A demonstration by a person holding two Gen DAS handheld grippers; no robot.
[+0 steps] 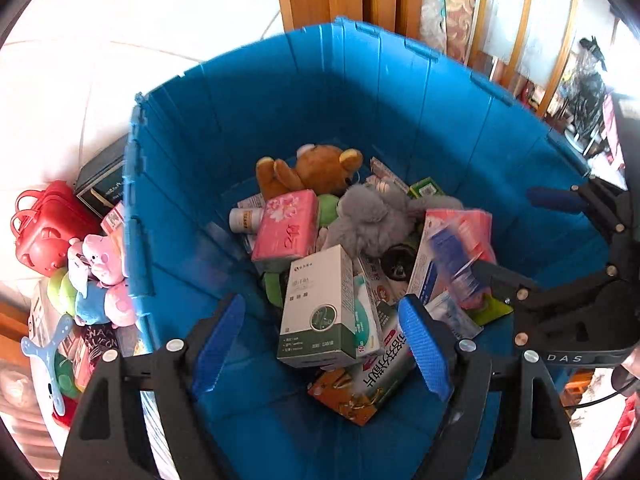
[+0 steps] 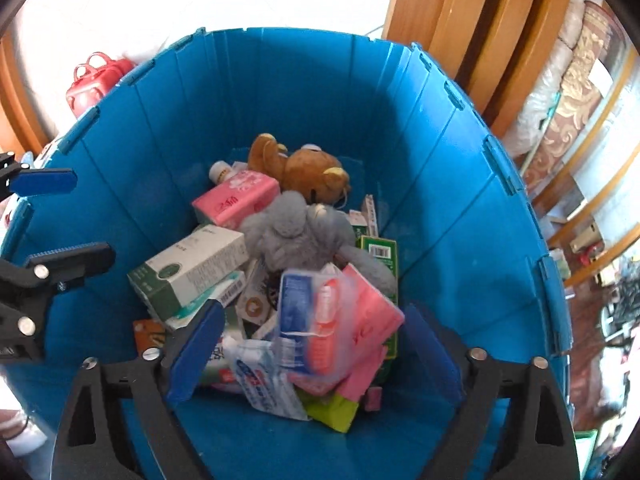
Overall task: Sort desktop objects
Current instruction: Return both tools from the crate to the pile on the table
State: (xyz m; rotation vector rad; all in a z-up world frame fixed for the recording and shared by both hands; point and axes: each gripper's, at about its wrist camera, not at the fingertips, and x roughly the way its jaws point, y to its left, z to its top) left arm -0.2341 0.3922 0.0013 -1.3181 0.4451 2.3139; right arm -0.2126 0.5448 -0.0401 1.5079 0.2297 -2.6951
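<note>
Blue bin [image 2: 460, 208] already held most sorted stock, brown bear [image 2: 308, 168] and pink pack [image 2: 236, 198] included; pig toy [image 1: 106, 258] and red case [image 1: 42, 226] remained outside; left claw [image 1: 324, 340] and right claw [image 2: 316, 348] stood wide, empty, above it.

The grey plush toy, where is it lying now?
The grey plush toy lies mid-pile inside the blue bin, just in front of the brown teddy bear and beside the pink tissue pack.
</note>
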